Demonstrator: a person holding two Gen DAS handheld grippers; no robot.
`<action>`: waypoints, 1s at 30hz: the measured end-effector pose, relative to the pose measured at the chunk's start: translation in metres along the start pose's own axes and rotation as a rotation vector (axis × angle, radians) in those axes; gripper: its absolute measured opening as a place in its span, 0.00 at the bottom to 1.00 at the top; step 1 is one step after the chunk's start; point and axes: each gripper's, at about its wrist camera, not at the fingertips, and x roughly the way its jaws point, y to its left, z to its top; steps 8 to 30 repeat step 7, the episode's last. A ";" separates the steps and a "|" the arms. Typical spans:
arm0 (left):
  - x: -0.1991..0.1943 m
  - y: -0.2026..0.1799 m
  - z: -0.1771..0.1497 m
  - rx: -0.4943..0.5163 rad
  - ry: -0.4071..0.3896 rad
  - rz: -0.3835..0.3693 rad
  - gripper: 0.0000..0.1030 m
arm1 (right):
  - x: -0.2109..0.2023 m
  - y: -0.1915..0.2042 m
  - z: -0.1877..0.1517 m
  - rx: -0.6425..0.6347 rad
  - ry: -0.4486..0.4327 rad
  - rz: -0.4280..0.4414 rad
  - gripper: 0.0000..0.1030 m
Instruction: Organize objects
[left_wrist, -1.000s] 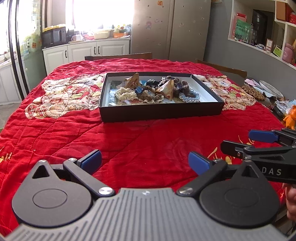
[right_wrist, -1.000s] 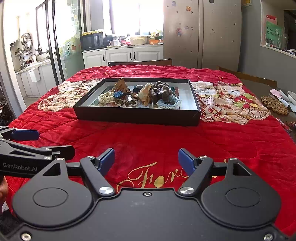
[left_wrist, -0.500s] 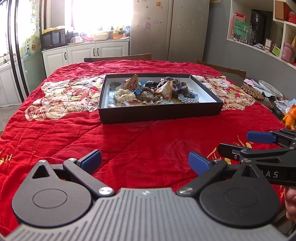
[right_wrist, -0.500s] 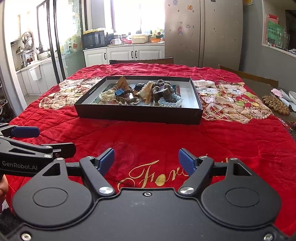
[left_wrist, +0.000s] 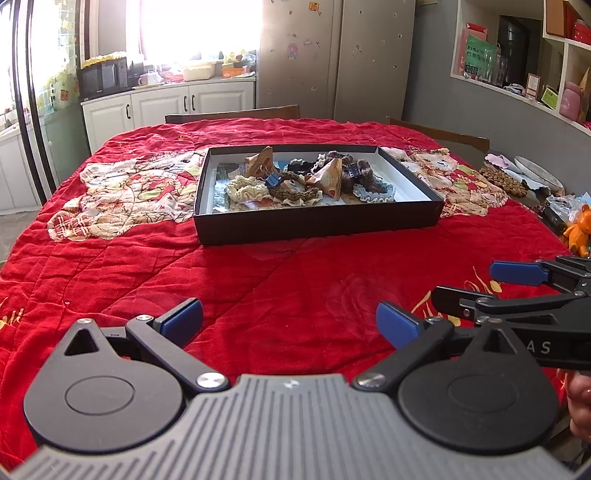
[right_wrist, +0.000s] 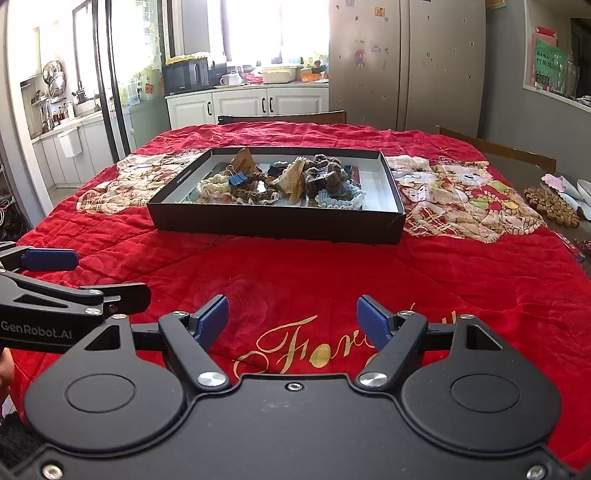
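Observation:
A black shallow box (left_wrist: 317, 223) (right_wrist: 277, 223) sits mid-table on the red quilt. It holds a heap of small things: a cream scrunchie (left_wrist: 246, 188), a brown scrunchie (left_wrist: 291, 192), a light blue scrunchie (left_wrist: 373, 192) (right_wrist: 340, 197), a blue binder clip (left_wrist: 272, 180) (right_wrist: 238, 180), and brown paper wedges (left_wrist: 327, 175) (right_wrist: 291, 179). My left gripper (left_wrist: 290, 321) is open and empty, well short of the box. My right gripper (right_wrist: 291, 317) is open and empty beside it; it also shows in the left wrist view (left_wrist: 517, 273).
The red quilt (left_wrist: 110, 258) covers the table. At the right edge lie a wooden bead mat (left_wrist: 504, 181) (right_wrist: 550, 203), a plate (left_wrist: 535, 175) and an orange toy (left_wrist: 580, 230). Chairs stand behind the table.
Both grippers have drifted slightly; the box sits a little higher in both views. Jaws remain open and nothing was picked up.

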 end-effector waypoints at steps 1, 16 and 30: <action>0.000 0.000 0.000 -0.001 0.002 -0.003 1.00 | 0.000 0.000 -0.001 0.000 0.001 0.000 0.73; 0.000 0.000 -0.003 0.003 -0.014 -0.029 1.00 | 0.003 0.000 -0.003 0.002 0.014 0.001 0.73; 0.000 0.000 -0.003 0.003 -0.014 -0.029 1.00 | 0.003 0.000 -0.003 0.002 0.014 0.001 0.73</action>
